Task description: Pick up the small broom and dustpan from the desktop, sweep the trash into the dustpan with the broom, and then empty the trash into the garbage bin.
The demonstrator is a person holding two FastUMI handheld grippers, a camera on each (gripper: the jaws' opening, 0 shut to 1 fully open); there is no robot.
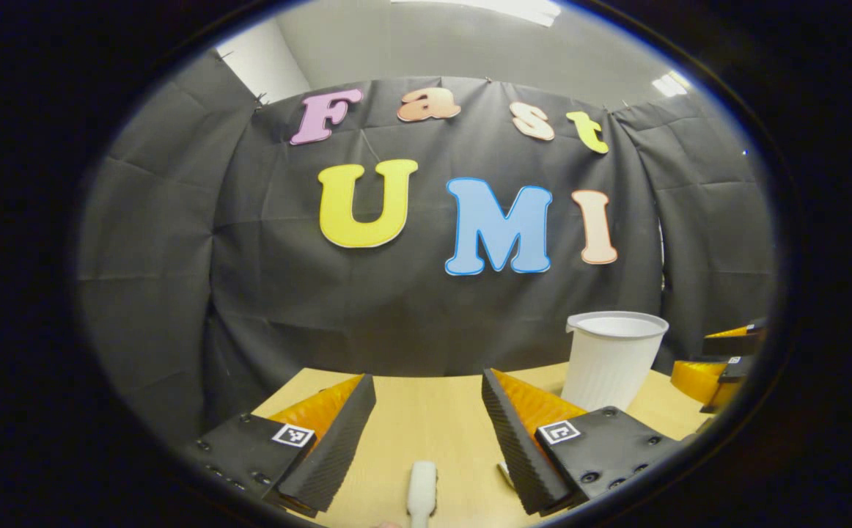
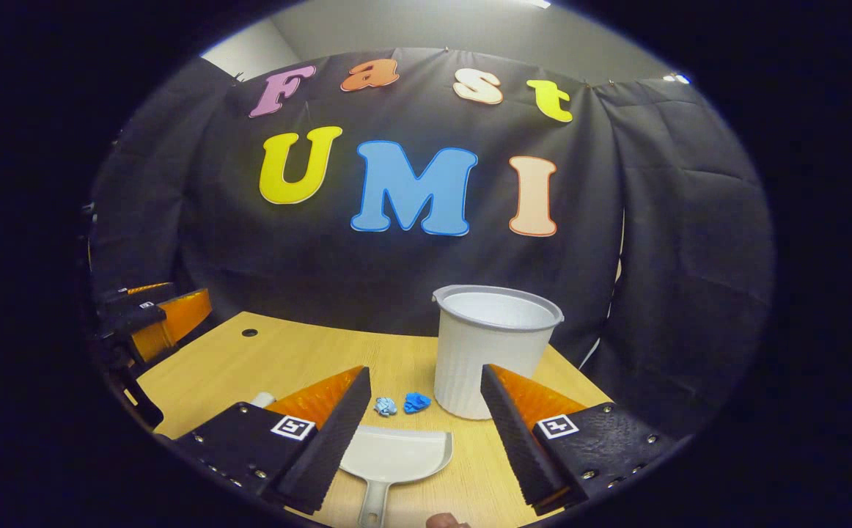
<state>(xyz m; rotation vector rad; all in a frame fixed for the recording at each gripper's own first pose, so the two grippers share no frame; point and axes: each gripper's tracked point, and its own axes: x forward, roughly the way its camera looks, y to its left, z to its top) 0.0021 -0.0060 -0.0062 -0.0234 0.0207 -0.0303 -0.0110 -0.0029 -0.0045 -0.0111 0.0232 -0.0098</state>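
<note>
Two grippers, both spread wide, nothing held: pickup stage, not begun. Right gripper [image 2: 426, 433] over white plastic dustpan [image 2: 397, 455], handle at 6 o'clock; needs lowering, closing on handle. Left gripper [image 1: 430, 433] above white broom handle [image 1: 422, 495]. Farther, 12 o'clock: crumpled blue scraps [image 2: 404, 403], then white ribbed bin [image 2: 488, 352].

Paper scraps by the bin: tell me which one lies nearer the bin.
The bright blue scrap; it lies right beside the bin, while the paler scrap sits farther left.
</note>
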